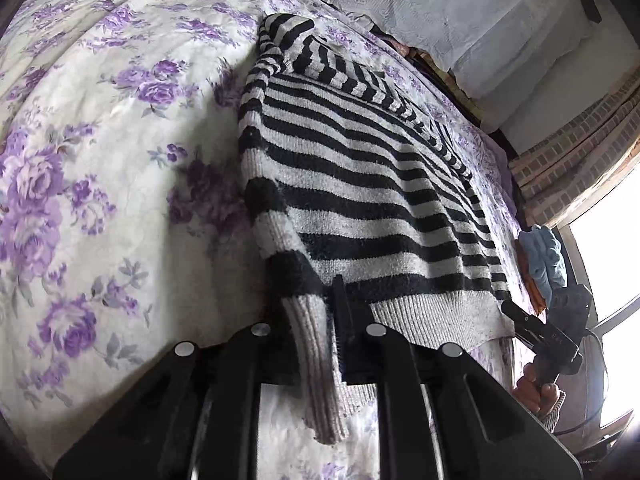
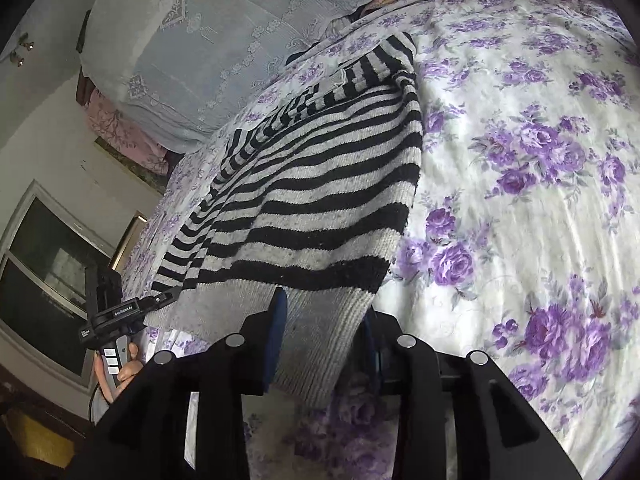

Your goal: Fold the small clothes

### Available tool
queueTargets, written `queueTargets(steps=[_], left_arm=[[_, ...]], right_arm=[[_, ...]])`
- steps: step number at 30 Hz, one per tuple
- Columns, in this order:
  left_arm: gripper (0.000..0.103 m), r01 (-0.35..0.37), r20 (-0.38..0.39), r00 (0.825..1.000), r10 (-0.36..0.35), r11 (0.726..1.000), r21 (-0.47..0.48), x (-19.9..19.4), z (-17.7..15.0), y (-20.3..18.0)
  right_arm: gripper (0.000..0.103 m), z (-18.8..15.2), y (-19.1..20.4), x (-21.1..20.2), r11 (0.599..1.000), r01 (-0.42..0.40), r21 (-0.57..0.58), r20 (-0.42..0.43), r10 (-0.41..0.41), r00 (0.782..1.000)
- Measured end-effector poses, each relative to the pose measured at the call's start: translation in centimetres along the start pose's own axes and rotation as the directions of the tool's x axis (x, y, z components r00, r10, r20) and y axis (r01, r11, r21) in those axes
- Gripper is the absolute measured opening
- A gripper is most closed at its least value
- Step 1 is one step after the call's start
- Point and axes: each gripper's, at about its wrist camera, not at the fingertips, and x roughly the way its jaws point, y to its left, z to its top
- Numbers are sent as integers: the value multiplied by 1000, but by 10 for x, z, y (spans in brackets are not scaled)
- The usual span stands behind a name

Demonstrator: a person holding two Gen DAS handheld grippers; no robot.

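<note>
Left wrist view
- Sweater: black-and-grey striped sweater (image 1: 360,184) lying flat on the floral bedspread (image 1: 100,160), sleeves already turned in over the body, ribbed hem nearest the camera.
- Left gripper: left gripper (image 1: 316,320) straddling the ribbed cuff of the folded-in sleeve at the hem's left corner; fingers looking clamped on the knit, cuff end dangling below.
- Other hand: right gripper (image 1: 520,318) sitting at the hem's far right corner; jaw state not readable from here.
- Clutter: blue cloth bundle (image 1: 546,256) lying just beyond that corner, near the bed edge.

Right wrist view
- Right gripper: right gripper (image 2: 324,332) bracketing the grey ribbed hem, fingers on either side of the fabric, seemingly pinching it.
- Left gripper: holding the opposite hem corner, at far left.

Step, judged
- Aim: likely lifting the hem toward the collar for a half fold.
- Doing it well: raising both corners level and together, keeping the hem taut between them, carrying the loose cuff along, landing the hem square on the shoulders, avoiding dragging the bedspread.
</note>
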Motion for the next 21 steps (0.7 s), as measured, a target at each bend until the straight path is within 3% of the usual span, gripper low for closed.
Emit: queueTargets(steps=[2, 3, 4, 9, 16, 21], left_arm=[[12, -7, -9, 1000, 7, 1000, 12, 2, 3, -3], [11, -9, -12, 1000, 9, 1000, 21, 2, 4, -4], [10, -13, -12, 1000, 14, 999, 31, 2, 4, -6], [6, -23, 3, 1000, 22, 996, 85, -9, 16, -19], [6, -62, 77, 996, 50, 983, 172, -25, 51, -56], [6, -81, 111, 992, 63, 982, 168, -22, 82, -67]], right_arm=[[28, 2, 3, 3, 1000, 2, -6, -7, -2, 1000], [13, 2, 4, 5, 1000, 0, -8, -10, 0, 1000], [10, 2, 4, 6, 1000, -9, -5, -12, 9, 1000], [8, 12, 14, -9, 999, -31, -25, 31, 32, 999], [8, 52, 34, -17, 996, -67, -65, 88, 72, 993], [8, 83, 37, -9, 996, -68, -51, 119, 74, 990]])
